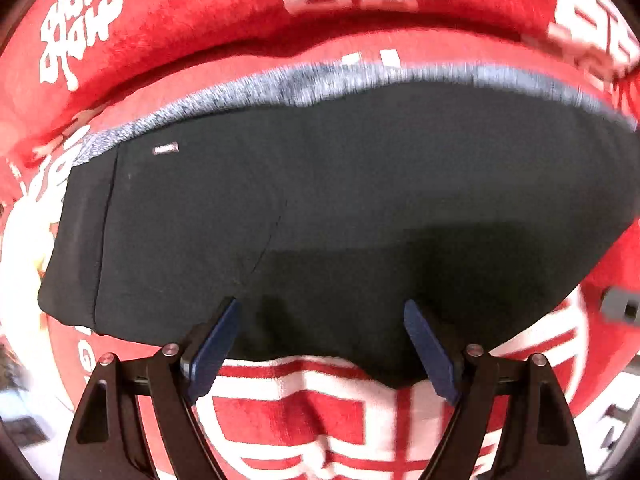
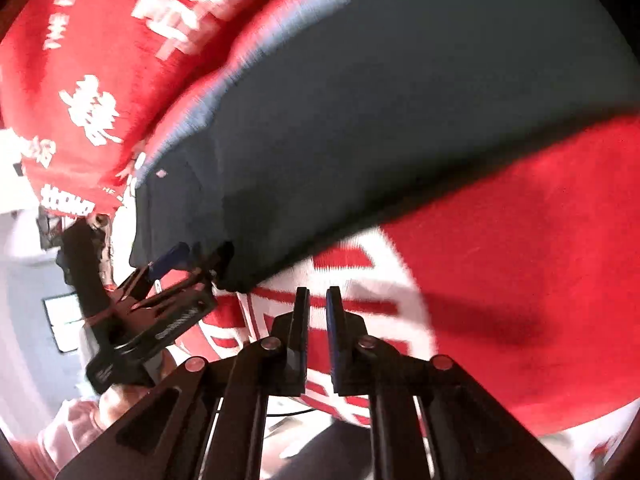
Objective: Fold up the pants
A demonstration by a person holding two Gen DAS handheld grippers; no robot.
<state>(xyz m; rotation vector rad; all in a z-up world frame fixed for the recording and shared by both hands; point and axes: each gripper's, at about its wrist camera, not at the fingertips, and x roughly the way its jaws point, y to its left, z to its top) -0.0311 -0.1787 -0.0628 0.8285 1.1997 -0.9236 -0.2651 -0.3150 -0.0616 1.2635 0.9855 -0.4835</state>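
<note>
The dark pants (image 1: 320, 200) lie folded on a red blanket with white characters (image 1: 180, 12); a grey inner edge (image 1: 280, 84) shows along their far side. My left gripper (image 1: 322, 320) is open, its blue pads over the near edge of the pants. In the right wrist view the pants (image 2: 360, 120) run across the upper middle, and the left gripper (image 2: 192, 258) shows at their near left corner. My right gripper (image 2: 318, 300) has its jaws nearly together with a narrow gap, empty, above the blanket (image 2: 520, 260) just short of the pants.
The red blanket covers the whole surface around the pants. In the right wrist view the blanket's left edge drops off to a pale floor (image 2: 24, 280), and a hand in a pink sleeve (image 2: 72, 420) holds the left gripper.
</note>
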